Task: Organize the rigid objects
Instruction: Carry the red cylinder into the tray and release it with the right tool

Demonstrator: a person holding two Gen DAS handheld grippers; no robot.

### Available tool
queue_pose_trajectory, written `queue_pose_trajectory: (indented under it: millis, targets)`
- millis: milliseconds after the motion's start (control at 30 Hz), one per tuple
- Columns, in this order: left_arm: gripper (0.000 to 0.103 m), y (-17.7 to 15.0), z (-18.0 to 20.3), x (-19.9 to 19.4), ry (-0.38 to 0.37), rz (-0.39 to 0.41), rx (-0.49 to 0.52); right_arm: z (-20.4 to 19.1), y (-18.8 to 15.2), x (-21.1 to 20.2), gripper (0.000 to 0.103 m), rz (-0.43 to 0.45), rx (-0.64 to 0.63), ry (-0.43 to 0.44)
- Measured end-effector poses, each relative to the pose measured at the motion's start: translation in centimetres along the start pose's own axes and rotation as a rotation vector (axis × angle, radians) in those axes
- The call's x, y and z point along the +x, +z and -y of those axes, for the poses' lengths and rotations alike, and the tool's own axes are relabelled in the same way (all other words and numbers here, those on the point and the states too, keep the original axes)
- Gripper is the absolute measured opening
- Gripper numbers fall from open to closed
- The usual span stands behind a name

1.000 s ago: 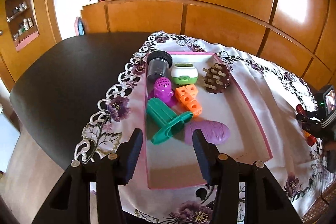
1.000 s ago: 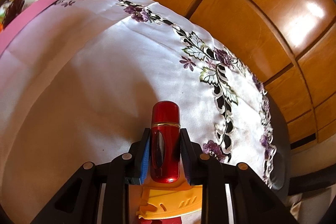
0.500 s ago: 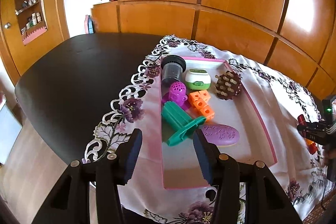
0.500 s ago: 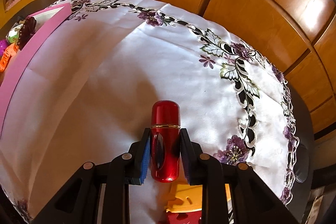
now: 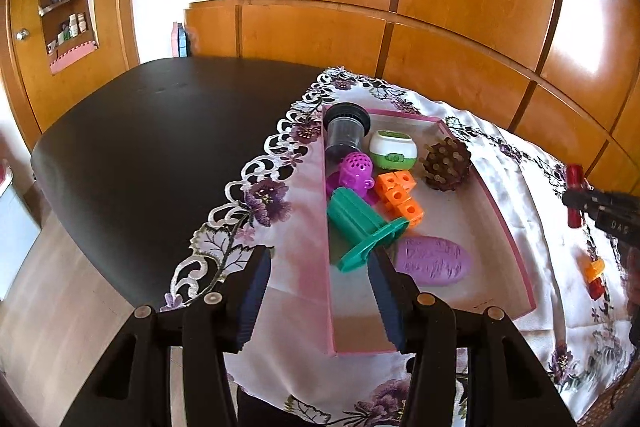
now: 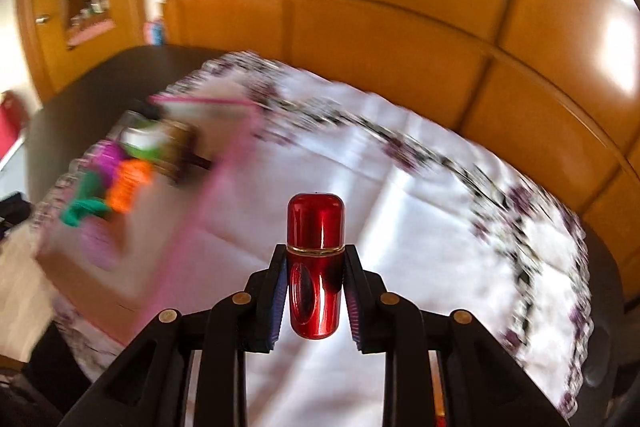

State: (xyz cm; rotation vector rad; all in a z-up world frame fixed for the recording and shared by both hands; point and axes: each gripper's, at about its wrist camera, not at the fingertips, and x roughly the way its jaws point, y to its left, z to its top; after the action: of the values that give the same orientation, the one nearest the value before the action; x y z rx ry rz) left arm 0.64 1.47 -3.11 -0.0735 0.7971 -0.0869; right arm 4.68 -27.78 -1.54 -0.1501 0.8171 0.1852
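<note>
Your right gripper [image 6: 316, 291] clamps the red vial [image 6: 315, 267], in transit; next, release it inside the pink tray [image 5: 506, 227]; left gripper [image 5: 318, 291] idles part-open, empty.

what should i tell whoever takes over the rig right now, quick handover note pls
Right gripper: shut on the red capsule, held above the white cloth, to the right of the pink tray.
Left gripper: open, nothing between its fingers, hovering over the tray's near left corner.
Done: the tray holds the green spool, orange blocks, purple oval, purple perforated toy, white-and-green case, brown studded ball and dark cup.
Left: place the capsule in the tray; small orange and red pieces remain on the cloth at right.
</note>
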Motion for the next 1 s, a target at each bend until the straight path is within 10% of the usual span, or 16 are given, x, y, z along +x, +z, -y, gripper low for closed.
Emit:
queue_pose_trajectory:
  millis: [267,500,1000]
  targets:
    - [0.051,-0.2,-1.1,0.0,0.018,-0.001,-0.026,-8.2,3.5,2.9,0.025,0.004,-0.095,0.124]
    - [0.051,-0.3,-1.8,0.0,0.025,-0.003,-0.042,-12.4,1.9,9.2,0.025,-0.191,-0.102,0.137]
    - [0.051,-0.4,-2.1,0.3,0.041,-0.01,-0.052,-15.7,-1.6,7.4,0.026,-0.185,-0.138,0.247]
